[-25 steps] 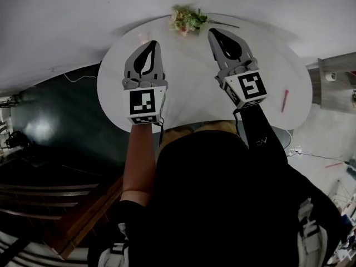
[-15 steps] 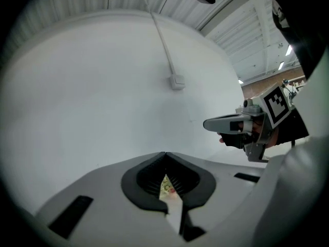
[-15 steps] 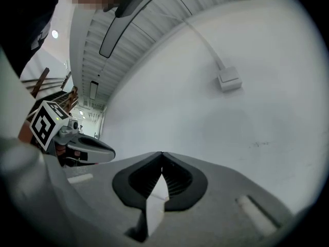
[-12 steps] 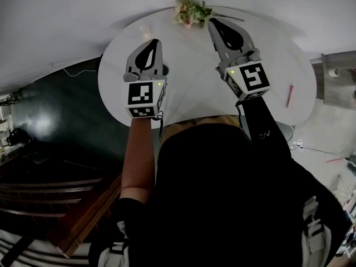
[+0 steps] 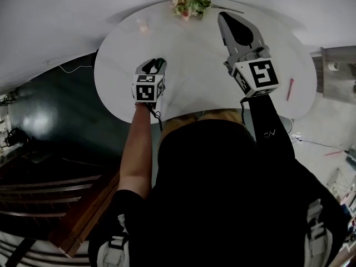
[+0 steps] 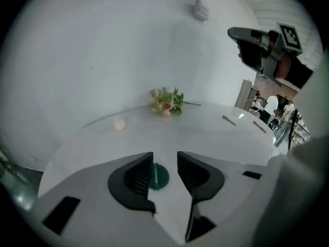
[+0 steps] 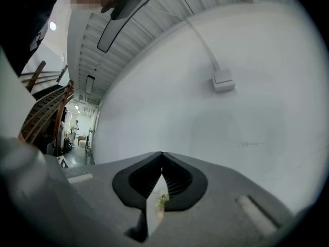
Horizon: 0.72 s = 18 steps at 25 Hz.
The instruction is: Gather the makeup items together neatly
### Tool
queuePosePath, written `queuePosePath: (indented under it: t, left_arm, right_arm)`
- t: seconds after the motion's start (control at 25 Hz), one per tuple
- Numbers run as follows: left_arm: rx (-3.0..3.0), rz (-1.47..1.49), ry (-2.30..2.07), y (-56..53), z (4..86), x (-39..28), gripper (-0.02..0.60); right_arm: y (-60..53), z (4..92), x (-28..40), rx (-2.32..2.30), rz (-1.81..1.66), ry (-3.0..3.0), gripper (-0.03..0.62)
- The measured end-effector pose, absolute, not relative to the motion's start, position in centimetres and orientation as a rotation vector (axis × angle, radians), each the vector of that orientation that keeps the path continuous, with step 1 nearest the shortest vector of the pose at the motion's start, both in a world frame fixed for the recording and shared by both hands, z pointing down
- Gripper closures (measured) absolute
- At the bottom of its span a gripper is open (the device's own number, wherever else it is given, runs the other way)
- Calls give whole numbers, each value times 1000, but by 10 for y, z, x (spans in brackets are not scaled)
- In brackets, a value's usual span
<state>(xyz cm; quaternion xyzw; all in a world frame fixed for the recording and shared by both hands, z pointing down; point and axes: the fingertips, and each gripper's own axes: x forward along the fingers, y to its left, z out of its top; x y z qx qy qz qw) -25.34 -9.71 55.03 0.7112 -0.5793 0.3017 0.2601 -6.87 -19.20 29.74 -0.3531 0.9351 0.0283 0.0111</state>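
Observation:
My left gripper (image 5: 153, 65) points steeply down at the front left of the round white table (image 5: 200, 65). Its jaws are opening in the left gripper view (image 6: 165, 161). A dark green round disc (image 6: 158, 177) lies on the table between them, and the pads do not press on it. A small pale round item (image 5: 142, 24) sits at the far left. A red pencil (image 5: 290, 89) and a grey stick (image 6: 229, 120) lie at the right. My right gripper (image 5: 225, 16) hovers over the far middle, shut and empty (image 7: 162, 156).
A small bunch of flowers (image 5: 189, 4) lies at the table's far edge, by a white wall with a cable box (image 6: 200, 12). The dark floor (image 5: 50, 110) drops away to the left of the table. A grey cabinet (image 5: 336, 77) stands at the right.
The left gripper has dropped and tipped steeply down toward the table's front left. The right gripper has shifted a little to the right.

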Motion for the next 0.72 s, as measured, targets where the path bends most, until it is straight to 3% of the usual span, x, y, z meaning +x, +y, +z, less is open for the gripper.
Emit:
queuePosePath:
  t: [0.16,0.28,0.72]
  left_arm:
    - [1814,895,-1518,-89,594,-261,452]
    - [1723,967,-1486,-78,623,-269,549]
    - [1849,903,-1611,-90,569,-258,572]
  right_arm:
    - [-192,300,-63,-1125,92,2921,588]
    - [-191,301,-62,-1130,98,2927,588]
    - [-194,300,-53,-1158,96,2917,589]
